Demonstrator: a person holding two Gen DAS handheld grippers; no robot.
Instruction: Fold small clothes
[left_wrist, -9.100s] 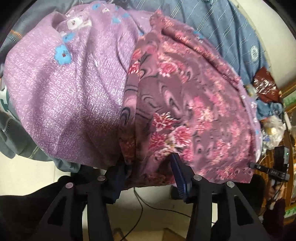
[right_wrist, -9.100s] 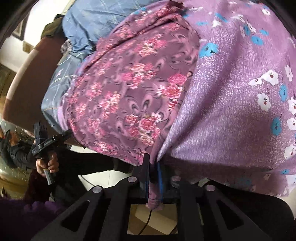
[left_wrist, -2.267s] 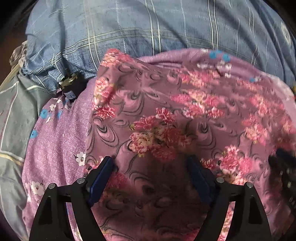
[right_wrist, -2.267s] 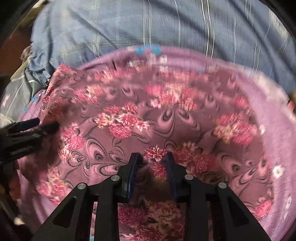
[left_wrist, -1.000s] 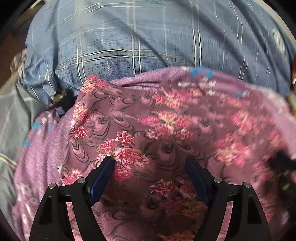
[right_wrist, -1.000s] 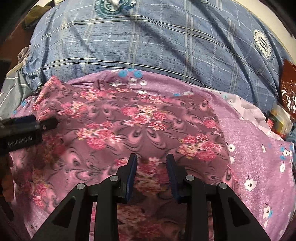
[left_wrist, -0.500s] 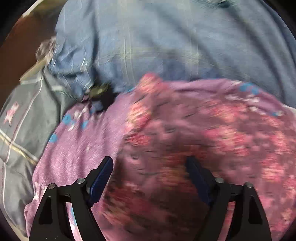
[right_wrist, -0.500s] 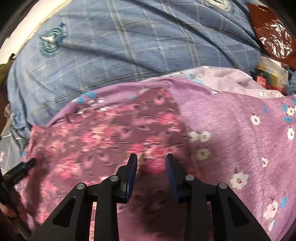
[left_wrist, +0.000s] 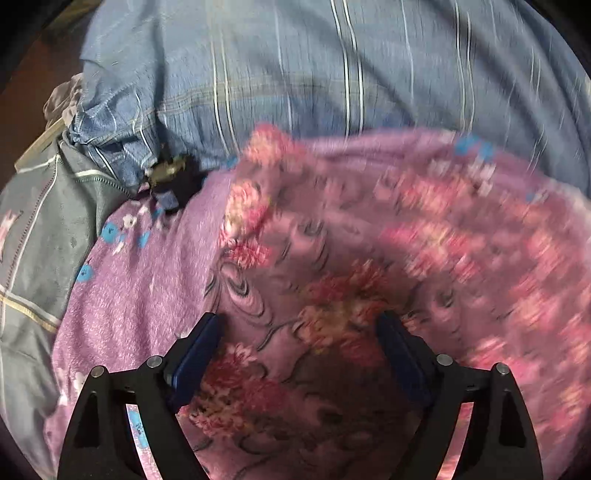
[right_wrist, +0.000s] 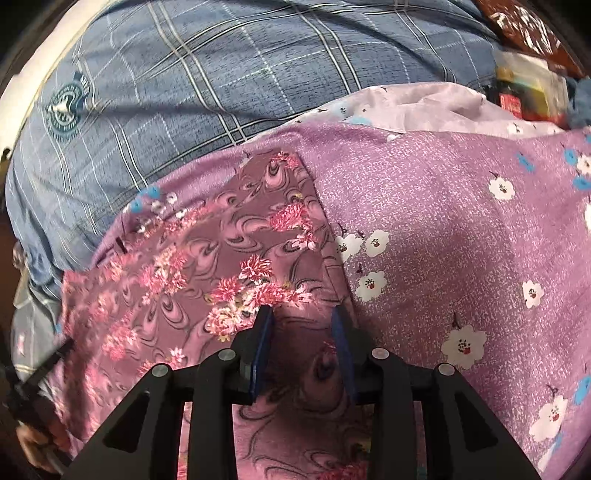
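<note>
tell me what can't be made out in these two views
- Left view: the right half of the floral cloth is motion-blurred, its print unreadable.
- Both views: the cloth's near edge runs under the left gripper and right gripper and off the bottom.
- Right view: packets at top right are blurred and cut off.
- Left view: a small dark object is too small to identify.

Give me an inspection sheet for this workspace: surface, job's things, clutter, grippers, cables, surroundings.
Surface: blue plaid bedding, rumpled.
Job's things: rose-print cloth lies on the lilac flowered cloth, flat part in sharp view.
Clutter: red packets at far right; small dark clip by the grey cover.
Grippers: left gripper jaws wide, just been opening, over the rose print, not pinching; right gripper jaws part open, cloth below them, grip unclear.
Cables: nothing seen.
Surroundings: white wall edge beyond the bedding.
</note>
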